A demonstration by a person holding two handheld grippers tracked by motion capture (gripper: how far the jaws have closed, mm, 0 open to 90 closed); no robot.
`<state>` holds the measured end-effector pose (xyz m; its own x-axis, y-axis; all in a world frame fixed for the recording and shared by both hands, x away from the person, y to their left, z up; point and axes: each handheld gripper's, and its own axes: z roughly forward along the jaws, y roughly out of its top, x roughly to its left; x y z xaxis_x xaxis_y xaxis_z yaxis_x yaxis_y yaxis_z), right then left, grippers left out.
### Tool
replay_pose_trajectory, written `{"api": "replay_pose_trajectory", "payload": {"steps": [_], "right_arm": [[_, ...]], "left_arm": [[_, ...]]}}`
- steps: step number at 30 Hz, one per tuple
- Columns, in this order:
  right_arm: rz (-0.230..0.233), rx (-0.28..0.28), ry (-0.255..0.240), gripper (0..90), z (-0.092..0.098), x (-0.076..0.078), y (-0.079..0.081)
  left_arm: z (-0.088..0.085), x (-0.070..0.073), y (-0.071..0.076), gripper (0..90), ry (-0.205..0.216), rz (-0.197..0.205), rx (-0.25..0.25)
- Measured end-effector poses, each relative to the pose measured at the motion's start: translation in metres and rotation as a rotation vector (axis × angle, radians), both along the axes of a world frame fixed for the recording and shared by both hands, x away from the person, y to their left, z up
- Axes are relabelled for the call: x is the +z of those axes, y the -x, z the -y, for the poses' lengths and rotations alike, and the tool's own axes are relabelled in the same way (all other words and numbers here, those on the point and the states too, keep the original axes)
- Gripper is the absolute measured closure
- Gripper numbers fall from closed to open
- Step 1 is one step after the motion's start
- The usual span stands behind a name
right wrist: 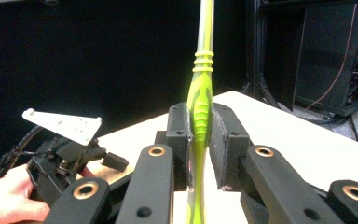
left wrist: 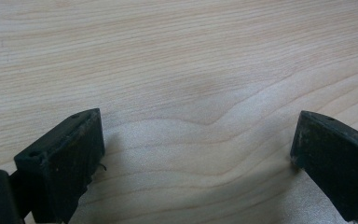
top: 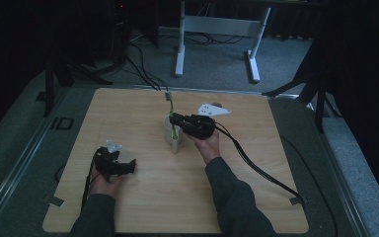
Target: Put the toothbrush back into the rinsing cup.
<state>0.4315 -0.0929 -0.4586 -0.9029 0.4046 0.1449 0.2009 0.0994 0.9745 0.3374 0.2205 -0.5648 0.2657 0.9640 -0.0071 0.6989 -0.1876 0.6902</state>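
The right gripper (right wrist: 199, 140) had its jaws clenched on the green toothbrush (right wrist: 200, 100) at mid-handle, a sensible hold on something likely light, stiff and a bit slick. The toothbrush stood in the white cup (top: 170, 132) near the table's (top: 128, 113) centre, long axis upright, head tipped toward twelve o'clock. The left gripper (top: 123, 166), at seven o'clock, hung released and empty
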Motion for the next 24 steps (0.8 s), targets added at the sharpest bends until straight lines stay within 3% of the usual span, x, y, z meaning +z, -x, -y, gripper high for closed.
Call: {"api": "replay_pose_trajectory", "payload": {"steps": [11, 24], "right_arm": [[0.004, -0.001, 0.028, 78.2, -0.0018, -0.005, 0.0016], [0.014, -0.013, 0.136, 77.9, -0.001, -0.0097, 0.0089]], "left_arm": [[0.0, 0.0, 0.0, 3.5, 0.0, 0.0, 0.001], [0.0, 0.0, 0.0, 3.5, 0.0, 0.0, 0.0]]}}
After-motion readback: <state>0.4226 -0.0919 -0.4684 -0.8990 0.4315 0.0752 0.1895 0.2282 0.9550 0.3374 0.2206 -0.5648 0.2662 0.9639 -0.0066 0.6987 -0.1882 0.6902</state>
